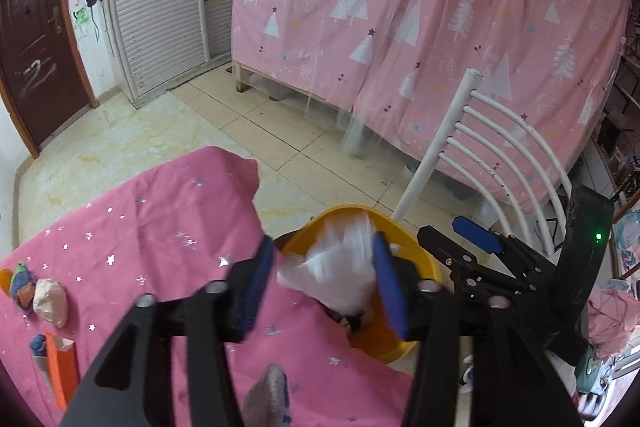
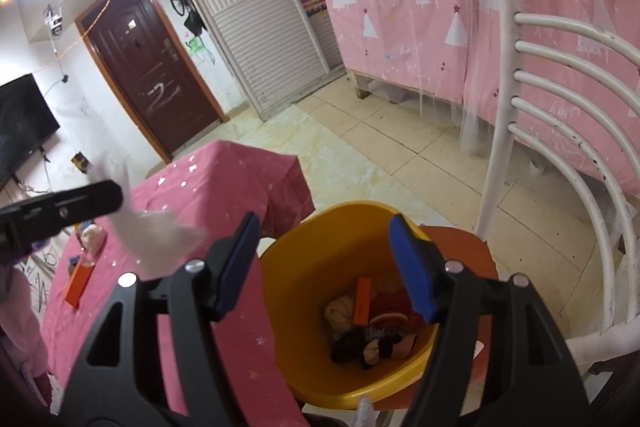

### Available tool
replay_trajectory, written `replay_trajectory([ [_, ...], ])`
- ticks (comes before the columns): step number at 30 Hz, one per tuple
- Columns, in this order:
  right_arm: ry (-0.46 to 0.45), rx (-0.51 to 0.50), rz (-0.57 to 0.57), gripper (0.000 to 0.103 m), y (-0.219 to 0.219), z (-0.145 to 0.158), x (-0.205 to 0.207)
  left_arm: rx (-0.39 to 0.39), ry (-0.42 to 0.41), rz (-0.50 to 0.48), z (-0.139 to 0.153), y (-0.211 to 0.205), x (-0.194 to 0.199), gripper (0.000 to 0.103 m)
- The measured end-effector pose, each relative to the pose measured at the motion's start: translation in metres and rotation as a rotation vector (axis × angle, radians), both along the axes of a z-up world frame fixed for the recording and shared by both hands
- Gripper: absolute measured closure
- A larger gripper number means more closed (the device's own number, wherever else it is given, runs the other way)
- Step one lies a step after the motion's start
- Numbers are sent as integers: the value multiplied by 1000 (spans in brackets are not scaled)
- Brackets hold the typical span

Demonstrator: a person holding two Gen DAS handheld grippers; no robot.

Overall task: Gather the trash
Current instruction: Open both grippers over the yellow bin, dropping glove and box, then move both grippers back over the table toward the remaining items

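A desk draped in pink star-printed cloth [image 1: 152,227] is seen on a beige tiled floor [image 1: 280,123], facing a pink tree-patterned curtain [image 1: 400,27]. A crumpled white tissue [image 1: 340,267] is gripped by the left hand-held gripper [image 1: 320,287] above the yellow plastic bin [image 2: 304,339] set on a white-backed chair [image 2: 560,147]. The right hand-held gripper [image 2: 324,267] is held open, empty, over the bin.

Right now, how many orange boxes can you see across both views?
2. One orange box lies on the pink table at its left side; the other orange box sits inside the yellow bin among the trash. More may be buried there.
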State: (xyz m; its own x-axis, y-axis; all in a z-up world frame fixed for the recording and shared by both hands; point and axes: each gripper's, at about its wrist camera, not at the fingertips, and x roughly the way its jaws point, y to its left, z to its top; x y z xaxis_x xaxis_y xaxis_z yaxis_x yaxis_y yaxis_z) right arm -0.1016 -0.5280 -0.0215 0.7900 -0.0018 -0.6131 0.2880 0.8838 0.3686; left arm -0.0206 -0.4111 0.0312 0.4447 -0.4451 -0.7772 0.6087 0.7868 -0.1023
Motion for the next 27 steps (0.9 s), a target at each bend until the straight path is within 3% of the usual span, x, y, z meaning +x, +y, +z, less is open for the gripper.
replay_trajectory([
  [12, -1, -13, 23, 39, 14, 7, -1, -12, -5, 52, 5, 26, 1, 49],
  [27, 14, -81, 147, 39, 84, 29, 31, -49, -55, 203, 29, 126, 19, 49],
])
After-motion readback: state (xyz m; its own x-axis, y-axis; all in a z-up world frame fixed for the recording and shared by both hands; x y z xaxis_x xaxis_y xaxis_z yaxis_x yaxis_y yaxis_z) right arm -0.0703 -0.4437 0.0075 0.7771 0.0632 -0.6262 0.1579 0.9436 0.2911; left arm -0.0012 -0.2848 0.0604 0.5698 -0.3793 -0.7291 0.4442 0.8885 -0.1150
